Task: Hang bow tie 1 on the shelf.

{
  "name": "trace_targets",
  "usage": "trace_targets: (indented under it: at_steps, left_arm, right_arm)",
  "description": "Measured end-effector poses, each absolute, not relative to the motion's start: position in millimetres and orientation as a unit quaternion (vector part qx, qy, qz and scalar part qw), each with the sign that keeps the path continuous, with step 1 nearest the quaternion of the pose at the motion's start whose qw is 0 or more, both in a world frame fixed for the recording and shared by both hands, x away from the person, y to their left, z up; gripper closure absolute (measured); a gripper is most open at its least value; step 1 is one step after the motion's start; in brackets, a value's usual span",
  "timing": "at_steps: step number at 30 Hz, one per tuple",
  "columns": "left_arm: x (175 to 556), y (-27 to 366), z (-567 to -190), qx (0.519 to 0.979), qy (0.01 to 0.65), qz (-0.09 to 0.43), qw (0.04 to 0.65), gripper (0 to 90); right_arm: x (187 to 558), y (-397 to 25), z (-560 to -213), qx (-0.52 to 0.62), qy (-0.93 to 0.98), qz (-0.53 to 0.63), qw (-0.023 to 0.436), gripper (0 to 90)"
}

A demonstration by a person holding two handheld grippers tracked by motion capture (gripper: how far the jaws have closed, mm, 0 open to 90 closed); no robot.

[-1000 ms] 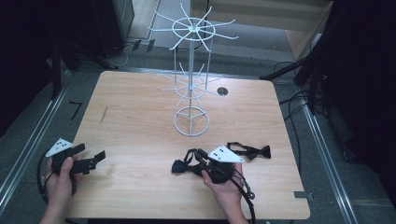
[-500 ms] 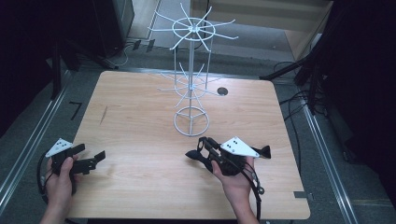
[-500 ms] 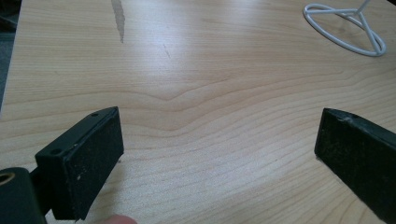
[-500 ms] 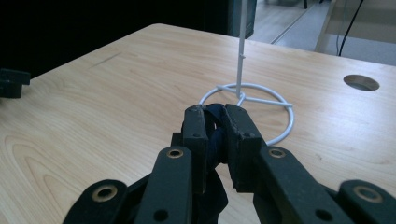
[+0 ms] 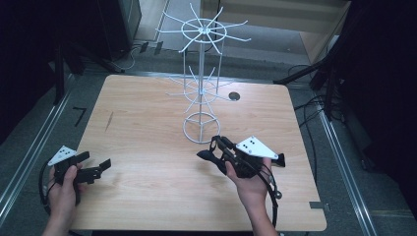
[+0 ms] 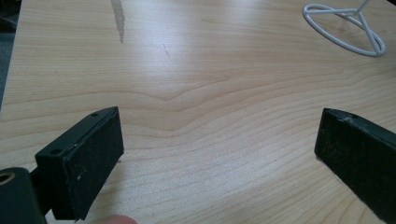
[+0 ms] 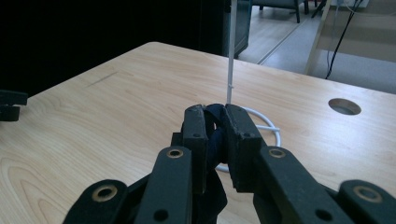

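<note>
A white wire display rack (image 5: 201, 73) stands on the wooden table (image 5: 147, 123); its base ring (image 5: 201, 129) lies mid-table. My right gripper (image 5: 219, 147) hovers just in front of that ring, shut on a dark strap-like item (image 5: 205, 156). In the right gripper view the jaws (image 7: 215, 112) pinch the dark item (image 7: 214, 140), with the rack's pole (image 7: 231, 51) rising straight behind them. My left gripper (image 5: 101, 164) rests near the front left corner, open, with bare wood between its pads (image 6: 93, 158).
Another black strap-like piece (image 5: 279, 160) lies just right of my right hand, partly hidden by the gripper's grey plate. A round cable hole (image 5: 234, 96) sits behind the rack. A dark scuff (image 5: 109, 120) marks the table's left side. Table edges run close to both hands.
My right gripper has risen with the dark item and moved forward and right toward the rack's base ring. The left gripper has stayed put.
</note>
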State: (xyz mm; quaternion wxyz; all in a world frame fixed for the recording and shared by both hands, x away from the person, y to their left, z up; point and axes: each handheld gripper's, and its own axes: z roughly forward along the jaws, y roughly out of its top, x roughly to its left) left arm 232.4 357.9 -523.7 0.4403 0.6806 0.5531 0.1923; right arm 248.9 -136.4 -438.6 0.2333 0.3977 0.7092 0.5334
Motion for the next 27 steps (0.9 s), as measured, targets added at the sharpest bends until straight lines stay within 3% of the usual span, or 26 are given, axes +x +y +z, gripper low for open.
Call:
trace_targets:
  at_steps: [27]
  left_arm:
    - [232,358,-524,0.681,0.553,0.191,0.441,1.6]
  right_arm:
    - [264,-130,-403,0.383,0.697,0.553,0.250,81.0]
